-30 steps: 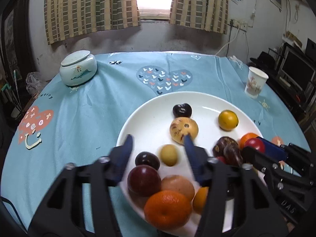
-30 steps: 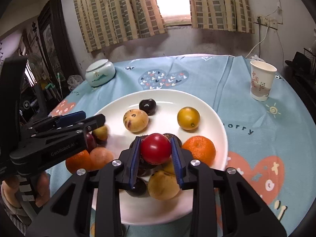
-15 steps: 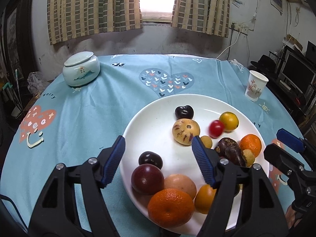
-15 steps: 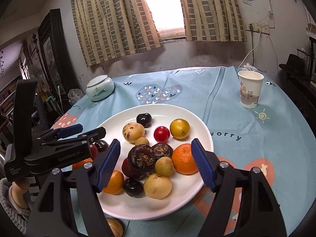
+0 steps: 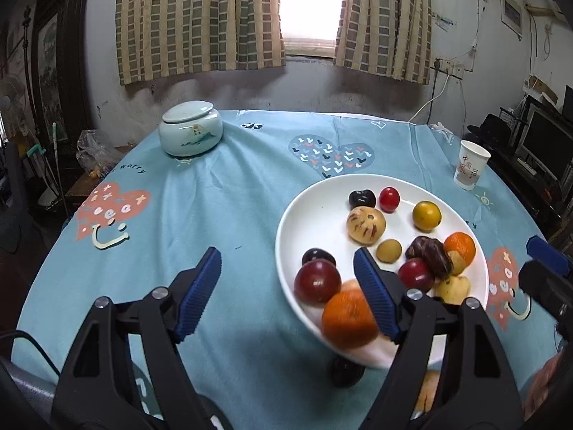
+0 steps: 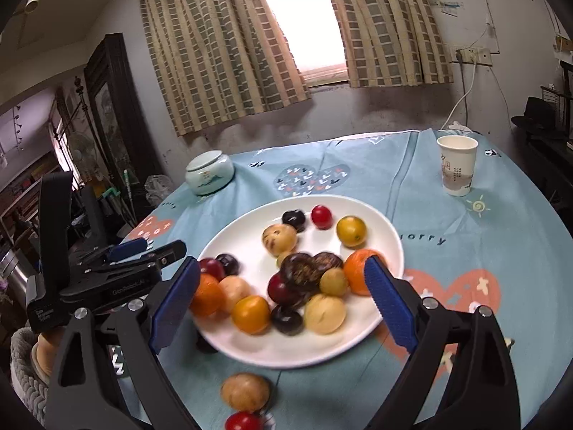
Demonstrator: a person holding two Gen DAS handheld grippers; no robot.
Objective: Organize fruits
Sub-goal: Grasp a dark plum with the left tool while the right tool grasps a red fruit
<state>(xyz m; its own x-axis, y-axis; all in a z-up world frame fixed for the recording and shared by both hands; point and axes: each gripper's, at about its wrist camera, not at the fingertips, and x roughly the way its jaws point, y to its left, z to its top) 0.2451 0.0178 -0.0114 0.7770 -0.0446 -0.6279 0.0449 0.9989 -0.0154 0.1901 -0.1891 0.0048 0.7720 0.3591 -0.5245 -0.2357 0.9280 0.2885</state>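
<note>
A white plate (image 5: 322, 222) (image 6: 243, 236) on the blue cloth holds several fruits: oranges, plums, yellow and dark ones. A small red tomato (image 5: 389, 199) (image 6: 321, 216) lies free at its far side beside a dark plum. My left gripper (image 5: 286, 261) hovers over the plate's left rim, its jaws opening and gripping nothing. My right gripper (image 6: 283, 268) hangs above the plate's near half, its jaws also opening, with no fruit touching its pads. On the cloth in front of the plate lie a tan fruit (image 6: 245, 390) and a red fruit (image 6: 243, 421).
A lidded ceramic jar (image 5: 190, 132) (image 6: 209, 173) stands at the far left of the table, and a paper cup (image 5: 471, 170) (image 6: 457, 165) at the far right. A dark fruit (image 5: 345, 371) sits by the plate's near rim. A hand in a grey sleeve (image 6: 25, 358) shows at the lower left.
My right gripper let go of the red tomato, which rolled to the plate's far side. Both grippers opened wider and drew back; the left one also shifted left off the plate.
</note>
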